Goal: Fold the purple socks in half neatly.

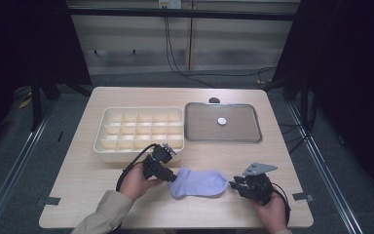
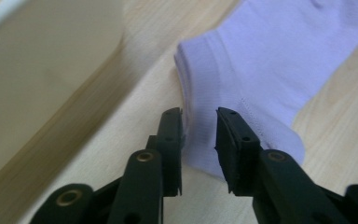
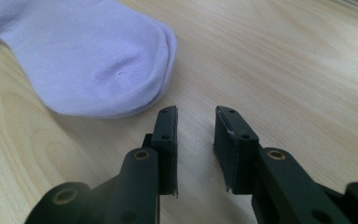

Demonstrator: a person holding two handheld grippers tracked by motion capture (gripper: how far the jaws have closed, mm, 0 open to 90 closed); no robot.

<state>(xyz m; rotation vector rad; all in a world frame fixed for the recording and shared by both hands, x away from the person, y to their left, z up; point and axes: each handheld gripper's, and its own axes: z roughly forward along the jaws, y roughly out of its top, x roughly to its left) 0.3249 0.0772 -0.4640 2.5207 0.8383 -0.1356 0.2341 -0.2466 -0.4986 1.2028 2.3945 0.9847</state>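
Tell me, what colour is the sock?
The sock is pale lilac, plain with no pattern; the right gripper view shows it best.

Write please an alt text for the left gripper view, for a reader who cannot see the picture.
The left gripper has its two black jaws open around the cuff edge of a pale purple sock lying flat on a light wooden table. The cream wall of a box stands at the left, blurred.

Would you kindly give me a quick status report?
Left claw open, straddling sock cuff edge. Right claw open, just off the toe. Nothing in the way.
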